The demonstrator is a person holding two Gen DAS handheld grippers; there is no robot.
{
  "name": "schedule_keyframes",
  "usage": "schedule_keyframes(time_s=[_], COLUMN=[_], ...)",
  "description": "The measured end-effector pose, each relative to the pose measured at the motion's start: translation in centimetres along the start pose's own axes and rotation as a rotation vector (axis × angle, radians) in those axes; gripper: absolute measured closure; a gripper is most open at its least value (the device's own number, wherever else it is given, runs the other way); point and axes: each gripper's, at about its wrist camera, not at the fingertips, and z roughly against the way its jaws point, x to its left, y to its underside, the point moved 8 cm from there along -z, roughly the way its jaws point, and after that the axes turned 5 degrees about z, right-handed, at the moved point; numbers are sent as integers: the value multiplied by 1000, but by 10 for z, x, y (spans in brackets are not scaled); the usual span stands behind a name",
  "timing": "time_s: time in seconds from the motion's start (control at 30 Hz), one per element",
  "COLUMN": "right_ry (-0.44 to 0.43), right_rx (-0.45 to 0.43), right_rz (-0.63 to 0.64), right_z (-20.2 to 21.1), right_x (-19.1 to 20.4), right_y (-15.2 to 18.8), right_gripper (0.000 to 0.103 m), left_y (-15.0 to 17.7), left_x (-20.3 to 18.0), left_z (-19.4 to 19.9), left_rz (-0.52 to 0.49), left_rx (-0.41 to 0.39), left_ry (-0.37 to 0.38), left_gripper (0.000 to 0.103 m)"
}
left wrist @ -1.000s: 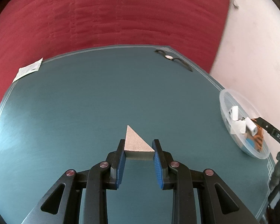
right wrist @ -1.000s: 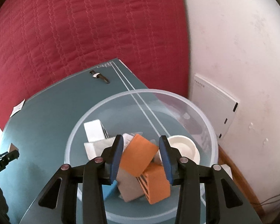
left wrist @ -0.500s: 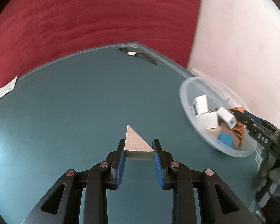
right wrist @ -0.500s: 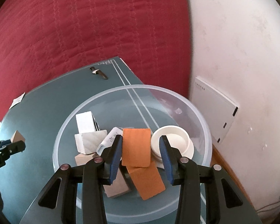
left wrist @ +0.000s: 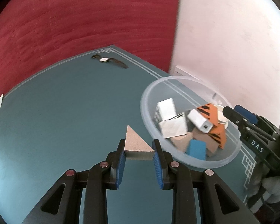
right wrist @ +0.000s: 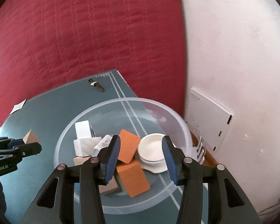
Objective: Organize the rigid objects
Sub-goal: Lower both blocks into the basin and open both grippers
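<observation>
The left gripper [left wrist: 139, 150] has its jaws clamped on a triangular wooden block [left wrist: 135, 144], held above the teal surface [left wrist: 65, 115] just beside the clear plastic bowl [left wrist: 149, 125]. The right gripper [right wrist: 141, 154] hangs over that bowl; its jaws have just been opening and grip nothing, with the orange block [right wrist: 127, 146] lying loose in the bowl below them. Also in the bowl are white blocks [right wrist: 82, 130], a blue block [left wrist: 197, 149] and a small white dish [right wrist: 152, 149]. A wristwatch [left wrist: 107, 60] lies well beyond the bowl
</observation>
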Motion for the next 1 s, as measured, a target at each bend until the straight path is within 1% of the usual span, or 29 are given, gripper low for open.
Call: schedule_keyframes(time_s=[0.23, 0.43, 0.6, 1.0], right_ry=[35, 35, 41, 42], right_rx=[7, 10, 2, 6], right_rz=[-30, -36, -47, -51], right_z=[-1, 1, -2, -6], right_x=[-12, -13, -15, -14], right_y=[4, 5, 6, 7], right_gripper=[55, 54, 49, 48], left_y=[-6, -11, -17, -20], left_x=[-22, -34, -44, -54], left_z=[-6, -11, -16, -20], left_rz=[-34, -57, -77, -110], left_rx=[-8, -10, -17, -14], left_ry=[24, 35, 43, 59], left_gripper=[74, 74, 74, 74])
